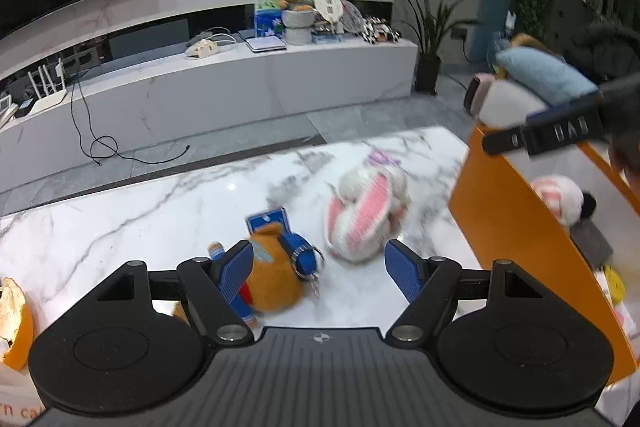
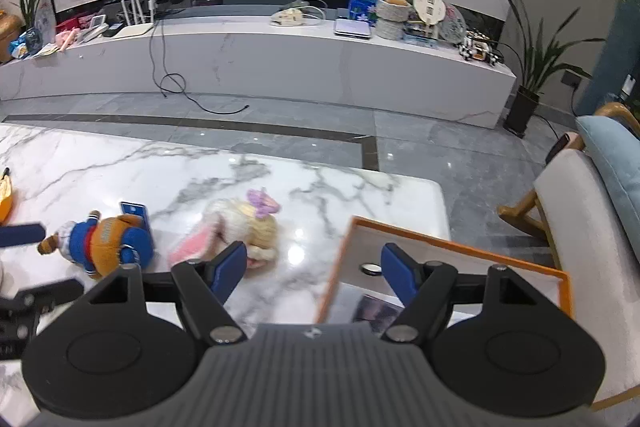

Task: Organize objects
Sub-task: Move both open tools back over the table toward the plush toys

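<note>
White marble table [image 1: 120, 211] carries two stray toys beside the orange box [image 1: 508, 223]. Left gripper [image 1: 322, 267] hangs released, empty, just above the brown bear plush [image 1: 272, 267], which lies under its left finger; the bunny plush [image 1: 366, 219] sits ahead, between the fingers. Right gripper [image 2: 312, 267] is also spread and empty, straddling the box's near wall. Best centre the bear between the pads before closing, gripping its body rather than the keyring

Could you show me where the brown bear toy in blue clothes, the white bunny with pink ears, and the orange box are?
brown bear plush [image 1: 276, 279], left wrist view, on its orange-brown belly.
white bunny plush [image 2: 236, 223], right wrist view, on its fluffy white body.
orange box [image 1: 504, 227], left wrist view, on its orange outer side wall.
</note>
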`<state>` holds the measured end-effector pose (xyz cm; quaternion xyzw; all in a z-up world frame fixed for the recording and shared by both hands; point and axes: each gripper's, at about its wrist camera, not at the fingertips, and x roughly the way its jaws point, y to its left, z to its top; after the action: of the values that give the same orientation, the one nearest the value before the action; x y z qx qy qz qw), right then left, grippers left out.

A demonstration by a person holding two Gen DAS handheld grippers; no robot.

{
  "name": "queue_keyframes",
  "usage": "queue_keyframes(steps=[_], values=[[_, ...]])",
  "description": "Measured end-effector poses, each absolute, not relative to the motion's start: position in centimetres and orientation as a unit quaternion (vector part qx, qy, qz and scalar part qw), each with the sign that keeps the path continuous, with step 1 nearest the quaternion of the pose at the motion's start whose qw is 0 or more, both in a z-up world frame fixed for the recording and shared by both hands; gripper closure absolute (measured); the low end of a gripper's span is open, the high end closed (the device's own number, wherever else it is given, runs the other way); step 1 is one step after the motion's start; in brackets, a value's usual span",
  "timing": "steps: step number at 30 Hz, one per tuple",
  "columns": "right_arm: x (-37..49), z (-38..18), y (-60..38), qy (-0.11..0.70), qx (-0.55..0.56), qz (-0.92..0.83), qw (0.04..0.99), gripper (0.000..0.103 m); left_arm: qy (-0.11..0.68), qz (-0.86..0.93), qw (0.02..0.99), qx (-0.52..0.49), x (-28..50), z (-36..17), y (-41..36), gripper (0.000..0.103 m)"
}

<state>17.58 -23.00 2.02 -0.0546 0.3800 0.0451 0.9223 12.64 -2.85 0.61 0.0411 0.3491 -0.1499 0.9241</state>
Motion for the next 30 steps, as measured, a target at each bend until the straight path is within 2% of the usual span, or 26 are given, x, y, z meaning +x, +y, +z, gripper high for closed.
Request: queue_keyframes(steps=[12, 18, 23, 30], values=[[19.3, 0.6, -18.5, 0.39, -0.068, 0.059, 0.916, 0.025, 0.347, -0.101, 0.932, -0.028, 16.1, -0.5, 1.0, 0.017], [20.5, -0.2, -17.1, 0.399, -0.056, 0.048, 0.914, 0.024, 0.346, -0.082, 0.934, -0.024, 18.1, -0.8, 1.0, 0.016], [22.1, -1.1, -16.5, 0.413, -0.026, 0.024, 0.91, 0.019, 0.352, -0.074, 0.932, -0.043, 19.0, -1.6, 1.9, 0.015], [24.4, -3.4, -16.6, 0.434, 0.039, -0.021, 0.9, 0.016, 0.383, -0.076, 0.921, -0.004, 19.5, -3.5, 1.9, 0.015]])
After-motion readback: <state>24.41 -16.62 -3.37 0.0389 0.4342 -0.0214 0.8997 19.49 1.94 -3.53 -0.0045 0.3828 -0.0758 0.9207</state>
